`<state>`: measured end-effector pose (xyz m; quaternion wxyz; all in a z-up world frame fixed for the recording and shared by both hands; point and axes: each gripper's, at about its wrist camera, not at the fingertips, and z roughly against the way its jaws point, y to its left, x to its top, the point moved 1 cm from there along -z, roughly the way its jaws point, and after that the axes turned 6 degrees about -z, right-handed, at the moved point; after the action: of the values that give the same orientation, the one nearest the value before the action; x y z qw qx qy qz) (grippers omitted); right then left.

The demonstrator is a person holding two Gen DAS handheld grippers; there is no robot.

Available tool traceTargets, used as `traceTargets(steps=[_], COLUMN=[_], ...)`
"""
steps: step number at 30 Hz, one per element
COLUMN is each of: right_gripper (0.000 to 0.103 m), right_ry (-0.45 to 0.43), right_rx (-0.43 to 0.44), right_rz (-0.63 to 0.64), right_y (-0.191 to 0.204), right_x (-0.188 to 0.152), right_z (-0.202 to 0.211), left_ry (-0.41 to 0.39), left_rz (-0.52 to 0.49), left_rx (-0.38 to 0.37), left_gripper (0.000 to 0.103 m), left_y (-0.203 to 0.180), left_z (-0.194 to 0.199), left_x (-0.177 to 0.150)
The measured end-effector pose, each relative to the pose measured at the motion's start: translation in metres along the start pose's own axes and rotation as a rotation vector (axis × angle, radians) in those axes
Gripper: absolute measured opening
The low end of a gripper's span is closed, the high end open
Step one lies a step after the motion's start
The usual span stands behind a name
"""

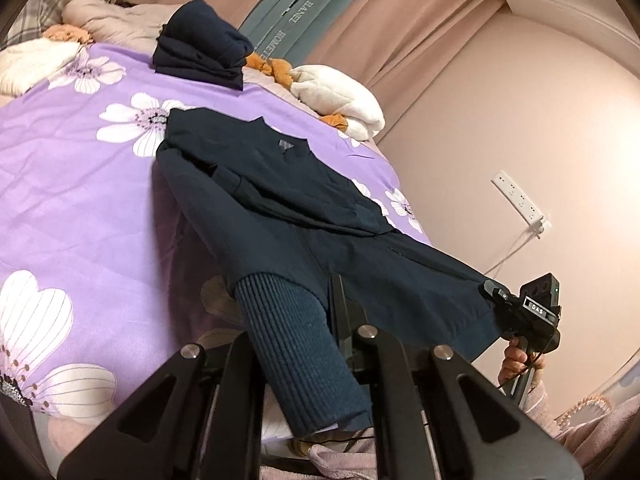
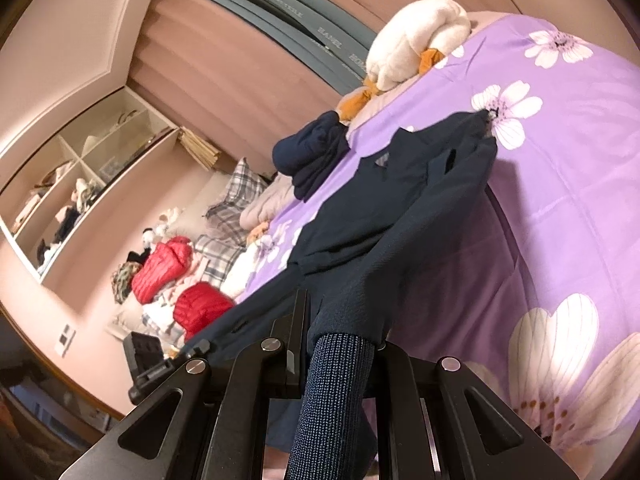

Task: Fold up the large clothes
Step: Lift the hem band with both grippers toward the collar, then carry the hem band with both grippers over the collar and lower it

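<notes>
Two claws of mine, left [image 1: 340, 300] and right [image 2: 304, 312], are each pinched shut on the bottom hem of one navy sweater [image 1: 280, 184], lifted off the purple floral bedspread [image 1: 72, 184] while its collar end lies flat. One folded navy stack [image 1: 200, 50] sits beyond. Two red puffer jackets [image 2: 164, 268] crowd the pillows; ribbed cuffs drape over both claws.

Both wrist cams low, shared bed [image 1: 60, 184]

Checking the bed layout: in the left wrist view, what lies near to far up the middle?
Ribbed blue cuff → dark navy sweater spread on purple floral bedcover → folded navy clothes stack.
</notes>
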<state>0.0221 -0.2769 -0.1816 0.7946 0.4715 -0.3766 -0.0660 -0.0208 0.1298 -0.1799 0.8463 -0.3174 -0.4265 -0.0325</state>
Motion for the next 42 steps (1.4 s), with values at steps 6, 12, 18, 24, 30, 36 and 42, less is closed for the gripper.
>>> traceTargets(steps=[6,12,18,24,30,36,42], right_gripper=[0.014,0.014,0.014,0.014,0.014,0.014,0.014], right_ry=[-0.017,-0.035,-0.059,-0.079,-0.067,-0.068,-0.055], right_rx=[0.01,0.042,0.079,0.074,-0.011,-0.006,-0.033], right_rz=[0.031,0.045,0.087,0.138,0.074,0.004,-0.028], right_y=[0.013,0.023,0.042,0.052,0.031,0.019,0.008], right_x=[0.0,0.002,0.01,0.02,0.047,0.08,0.112], right_z=[0.012,0.025,0.038,0.039,0.009,-0.02,-0.051], left_ry=[-0.027,-0.046,-0.087,-0.111,-0.104,-0.098,-0.095], left_rz=[-0.024,-0.062,-0.107,-0.124,-0.069,-0.013,0.051], left_rx=[-0.013,-0.032,-0.043,-0.047,-0.04,-0.024,-0.005], left_gripper=[0.009,0.009,0.009,0.009,0.009,0.009,0.009], left_y=[-0.011,-0.034,-0.052,-0.054,-0.029,-0.007,0.014], left_z=[0.016,0.033,0.049,0.053,0.03,0.003,-0.024], left_x=[0.002,0.006,0.018,0.031,0.05,0.079,0.107])
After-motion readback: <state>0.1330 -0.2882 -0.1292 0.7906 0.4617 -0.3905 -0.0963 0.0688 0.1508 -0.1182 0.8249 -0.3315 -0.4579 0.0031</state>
